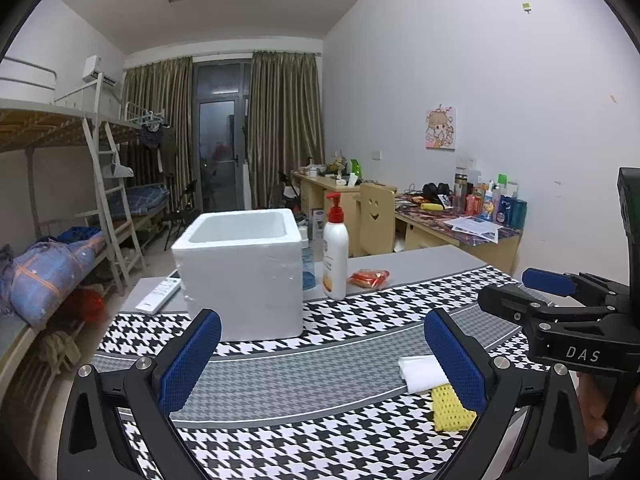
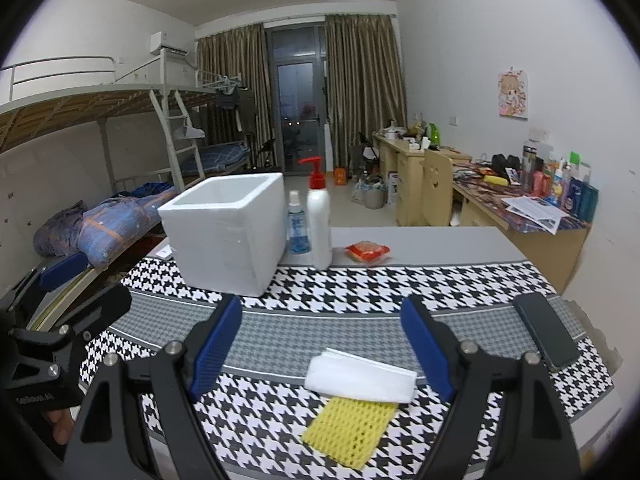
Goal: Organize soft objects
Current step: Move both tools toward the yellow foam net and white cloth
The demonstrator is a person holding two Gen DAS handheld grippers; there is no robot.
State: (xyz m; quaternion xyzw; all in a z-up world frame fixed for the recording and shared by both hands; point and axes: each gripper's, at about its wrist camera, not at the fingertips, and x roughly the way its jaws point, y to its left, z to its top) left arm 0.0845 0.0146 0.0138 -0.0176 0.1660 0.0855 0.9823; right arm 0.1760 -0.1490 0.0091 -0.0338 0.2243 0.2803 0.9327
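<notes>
Right wrist view showed the white folded cloth (image 2: 360,376) lying on the checked table mat (image 2: 400,284), its near edge overlapping a yellow mesh sponge cloth (image 2: 348,432) — both just ahead of the right gripper (image 2: 320,344), whose blue pads stood wide apart with nothing between them. Farther back stood a white foam box (image 2: 224,232), open on top, with a pump bottle (image 2: 319,216), a small blue spray bottle (image 2: 296,224) and a red packet (image 2: 367,251) beside it. A dark phone (image 2: 546,330) lay to the right. Over bare mat, the left gripper (image 1: 320,356) was open too.
</notes>
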